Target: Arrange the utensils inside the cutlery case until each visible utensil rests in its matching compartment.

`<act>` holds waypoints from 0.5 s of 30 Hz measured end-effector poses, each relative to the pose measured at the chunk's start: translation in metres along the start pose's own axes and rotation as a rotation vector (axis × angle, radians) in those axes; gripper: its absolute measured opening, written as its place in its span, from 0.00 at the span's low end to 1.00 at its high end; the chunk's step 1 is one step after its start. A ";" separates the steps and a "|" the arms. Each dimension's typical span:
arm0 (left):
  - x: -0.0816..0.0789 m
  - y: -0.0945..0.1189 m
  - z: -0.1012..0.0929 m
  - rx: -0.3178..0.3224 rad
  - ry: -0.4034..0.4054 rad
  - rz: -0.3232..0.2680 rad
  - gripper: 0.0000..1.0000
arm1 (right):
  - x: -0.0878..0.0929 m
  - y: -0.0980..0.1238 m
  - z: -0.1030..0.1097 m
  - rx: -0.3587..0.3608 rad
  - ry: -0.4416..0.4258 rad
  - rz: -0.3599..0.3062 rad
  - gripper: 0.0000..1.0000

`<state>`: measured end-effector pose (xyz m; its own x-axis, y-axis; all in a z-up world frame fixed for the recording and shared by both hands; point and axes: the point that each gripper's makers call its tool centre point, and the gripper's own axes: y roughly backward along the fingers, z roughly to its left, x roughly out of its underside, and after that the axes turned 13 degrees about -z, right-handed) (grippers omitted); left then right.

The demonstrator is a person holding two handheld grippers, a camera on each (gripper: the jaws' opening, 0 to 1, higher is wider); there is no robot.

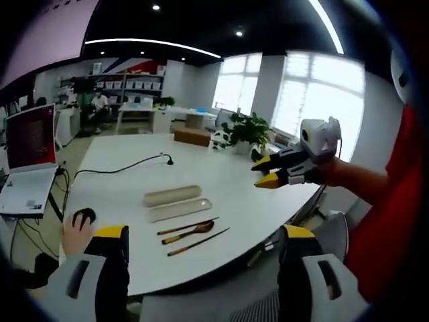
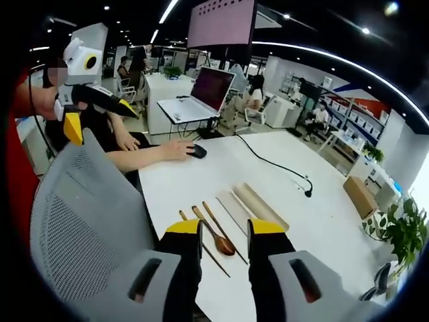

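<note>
On the white table [image 1: 221, 181] in front of you lie three wooden utensils: a spoon [image 1: 190, 232] between two chopsticks [image 1: 198, 241]. Just beyond them sit the case's two beige halves, tray [image 1: 179, 209] and lid [image 1: 172, 195]. Your left gripper [image 1: 204, 240] and right gripper [image 2: 225, 231] both hover spread, holding nothing. A laptop [image 2: 201, 94], mouse [image 2: 196, 151] and plant [image 1: 247, 131] share the office; no writing reads clearly.

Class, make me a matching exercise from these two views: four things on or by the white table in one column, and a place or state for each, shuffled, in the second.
1. spoon
2. case
3. laptop
4. mouse

a. under a person's hand
b. open, screen lit
c. between two chopsticks
d. beside the utensils, holding none

Pairs: 1-c, 2-d, 3-b, 4-a
</note>
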<state>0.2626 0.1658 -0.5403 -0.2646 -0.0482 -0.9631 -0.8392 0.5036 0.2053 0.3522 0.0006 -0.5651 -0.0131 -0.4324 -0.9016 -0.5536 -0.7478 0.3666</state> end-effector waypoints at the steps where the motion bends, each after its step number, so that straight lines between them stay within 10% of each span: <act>1: 0.000 0.000 0.000 -0.002 -0.002 -0.001 0.95 | 0.000 -0.002 0.000 -0.002 0.000 0.002 0.24; 15: 0.000 -0.003 0.010 -0.018 -0.009 0.004 0.94 | -0.002 -0.016 0.011 -0.057 0.037 0.020 0.25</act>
<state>0.2699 0.1727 -0.5430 -0.2637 -0.0386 -0.9638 -0.8464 0.4886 0.2120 0.3516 0.0186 -0.5720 0.0078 -0.4653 -0.8851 -0.5054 -0.7656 0.3980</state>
